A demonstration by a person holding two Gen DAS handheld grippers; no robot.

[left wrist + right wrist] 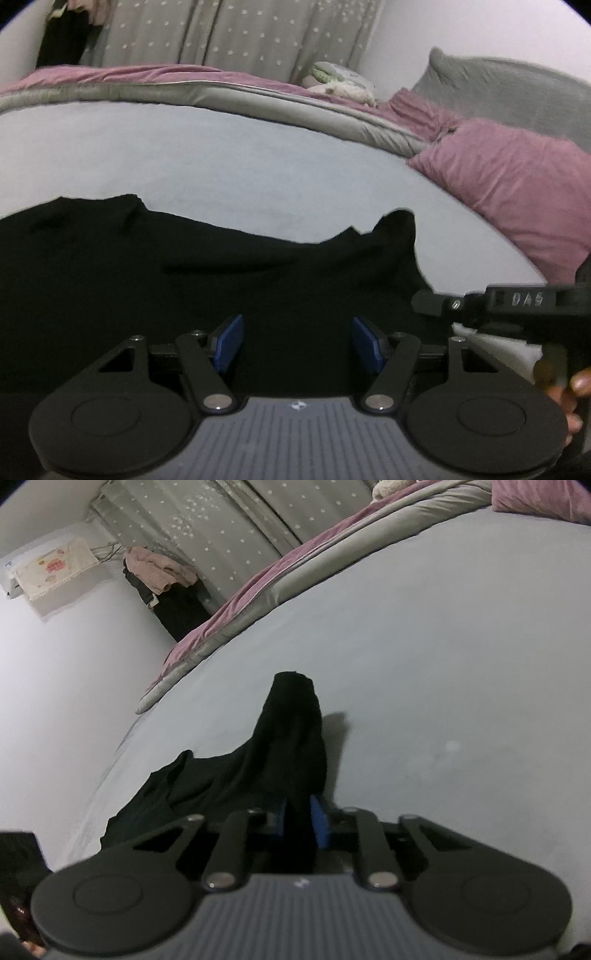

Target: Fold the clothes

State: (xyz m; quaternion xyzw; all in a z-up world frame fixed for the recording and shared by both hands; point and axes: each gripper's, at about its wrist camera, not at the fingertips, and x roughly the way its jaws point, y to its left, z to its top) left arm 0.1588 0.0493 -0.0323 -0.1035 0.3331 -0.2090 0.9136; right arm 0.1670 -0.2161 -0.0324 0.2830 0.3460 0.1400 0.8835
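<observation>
Slipping is the nearest risk: the right gripper (301, 821) has its jaws pinched close on a narrow bunched strip of the black garment (291, 738), and only a small fold of cloth sits between the blue pads (318, 825). A quick pull, or the weight of the hanging fabric, could draw that strip out, and the raised part would drop back in a heap on the bed (443, 664). Dragging is the second risk, since the rest of the garment lies loose and rumpled to the left of those jaws; lifting one edge alone may pull wrinkles across it rather than turn a clean fold.

Ahead of the right jaws the gripped cloth rises in a dark peak, tented up off the sheet.

Over at the left gripper (297, 341), the jaws stand wide apart and hold nothing. The black garment (184, 277) spreads directly beneath and in front of them, its far edge ragged against the pale bed (221, 147). Closing blindly there could catch several layers at once, as the dark cloth hides its own edges. How far the folding has come cannot be judged from this.
</observation>
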